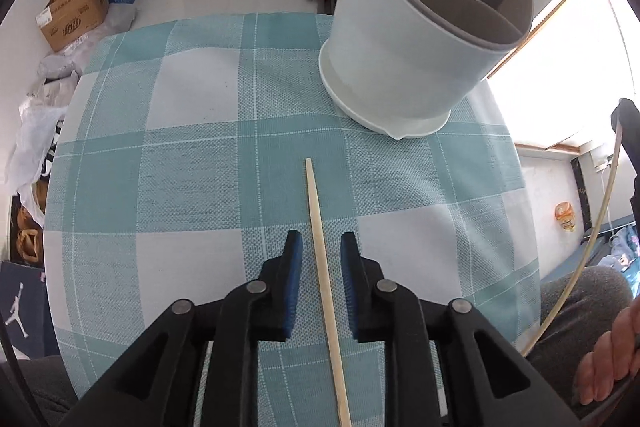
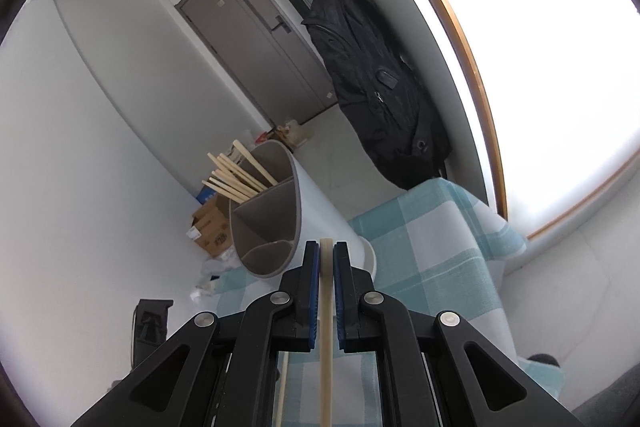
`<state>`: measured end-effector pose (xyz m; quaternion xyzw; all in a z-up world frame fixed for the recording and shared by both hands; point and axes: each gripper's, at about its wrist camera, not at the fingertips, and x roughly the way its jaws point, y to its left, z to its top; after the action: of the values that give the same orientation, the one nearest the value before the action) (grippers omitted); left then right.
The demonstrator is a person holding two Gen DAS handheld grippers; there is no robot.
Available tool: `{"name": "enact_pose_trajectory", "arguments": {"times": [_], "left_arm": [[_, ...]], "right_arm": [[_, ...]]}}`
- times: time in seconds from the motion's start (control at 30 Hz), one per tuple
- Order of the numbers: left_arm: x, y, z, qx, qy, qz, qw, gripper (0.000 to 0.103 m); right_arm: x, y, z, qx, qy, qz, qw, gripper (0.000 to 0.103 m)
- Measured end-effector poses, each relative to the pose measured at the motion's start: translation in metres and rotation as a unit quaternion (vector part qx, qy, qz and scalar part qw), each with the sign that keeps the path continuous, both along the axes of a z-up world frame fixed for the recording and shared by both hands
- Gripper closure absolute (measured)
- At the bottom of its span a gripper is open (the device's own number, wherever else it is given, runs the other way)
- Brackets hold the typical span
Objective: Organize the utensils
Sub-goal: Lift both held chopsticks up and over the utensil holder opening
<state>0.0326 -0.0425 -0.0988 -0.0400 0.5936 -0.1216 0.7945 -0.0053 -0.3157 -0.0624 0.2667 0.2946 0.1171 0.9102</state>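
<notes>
Left claw (image 1: 320,241) pointing steeply down at the bench (image 1: 192,163), jaws parted a little, and a pale chopstick (image 1: 318,227) lies flat on the checked cloth between the pads, neither blue pad pressing on it. Just beyond its tip stands the white utensil holder (image 1: 400,67), its grey-lined compartments showing at the rim. Over to the right claw (image 2: 327,249): jaws nearly shut, clamped on a second chopstick (image 2: 326,307) running straight up the gap. Past it, more chopsticks (image 2: 236,175) already stand bunched in the holder's far compartment. A black backpack (image 2: 380,87) hangs behind.
</notes>
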Motion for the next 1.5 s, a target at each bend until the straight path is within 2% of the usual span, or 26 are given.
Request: {"name": "enact_pose_trajectory", "arguments": {"times": [0.07,0.17,0.2,0.27,0.3,0.37,0.43,0.47,0.57,0.7,0.87,0.93,1.03,1.23,1.5], "left_arm": [[0.002,-0.009,-0.003,0.015,0.001,-0.007,0.9999,0.069],[0.011,-0.018,-0.016,0.041,0.015,-0.010,0.9990,0.070],[0.011,-0.022,-0.016,0.050,0.002,-0.014,0.9986,0.069],[0.011,-0.031,-0.016,0.083,0.001,-0.030,0.9961,0.069],[0.012,-0.035,-0.016,0.089,0.002,-0.036,0.9954,0.078],[0.018,-0.036,-0.018,0.076,0.013,-0.031,0.9965,0.083],[0.023,-0.033,-0.017,0.071,0.017,-0.025,0.9970,0.099],[0.023,-0.030,-0.016,0.060,0.020,-0.022,0.9978,0.101],[0.028,-0.015,-0.012,0.027,0.010,-0.001,0.9996,0.101],[0.024,-0.008,0.006,-0.001,-0.044,0.013,0.9990,0.101],[0.003,0.004,0.044,-0.035,-0.147,0.027,0.9881,0.101],[-0.001,0.006,0.053,-0.046,-0.170,0.032,0.9838,0.101],[-0.010,0.006,0.067,-0.062,-0.195,0.033,0.9783,0.101],[-0.017,0.004,0.079,-0.078,-0.216,0.021,0.9730,0.101],[-0.025,0.007,0.103,-0.081,-0.248,-0.005,0.9652,0.101]], "right_arm": [[0.003,-0.001,-0.004,0.001,0.005,0.000,1.000,0.097],[0.007,-0.005,-0.007,0.003,0.005,0.000,1.000,0.097],[0.007,-0.006,-0.007,0.005,0.006,0.000,1.000,0.097],[0.009,-0.008,-0.009,0.012,0.008,0.002,1.000,0.097],[0.010,-0.009,-0.009,0.017,0.009,0.002,1.000,0.097],[0.012,-0.011,-0.009,0.023,0.007,0.002,1.000,0.097],[0.012,-0.011,-0.008,0.026,0.006,0.004,1.000,0.097],[0.012,-0.011,-0.008,0.027,0.005,0.004,1.000,0.097],[0.011,-0.010,-0.008,0.023,0.007,0.012,1.000,0.097],[0.009,-0.002,-0.010,0.006,0.020,0.026,0.999,0.097],[0.004,0.006,-0.008,-0.005,0.025,0.040,0.999,0.097],[0.001,0.010,-0.003,-0.011,0.013,0.043,0.999,0.097],[-0.004,0.015,0.004,-0.017,-0.006,0.049,0.999,0.097],[-0.007,0.027,0.025,-0.033,-0.040,0.049,0.997,0.097],[-0.001,0.035,0.052,-0.047,-0.072,0.053,0.995,0.097]]}}
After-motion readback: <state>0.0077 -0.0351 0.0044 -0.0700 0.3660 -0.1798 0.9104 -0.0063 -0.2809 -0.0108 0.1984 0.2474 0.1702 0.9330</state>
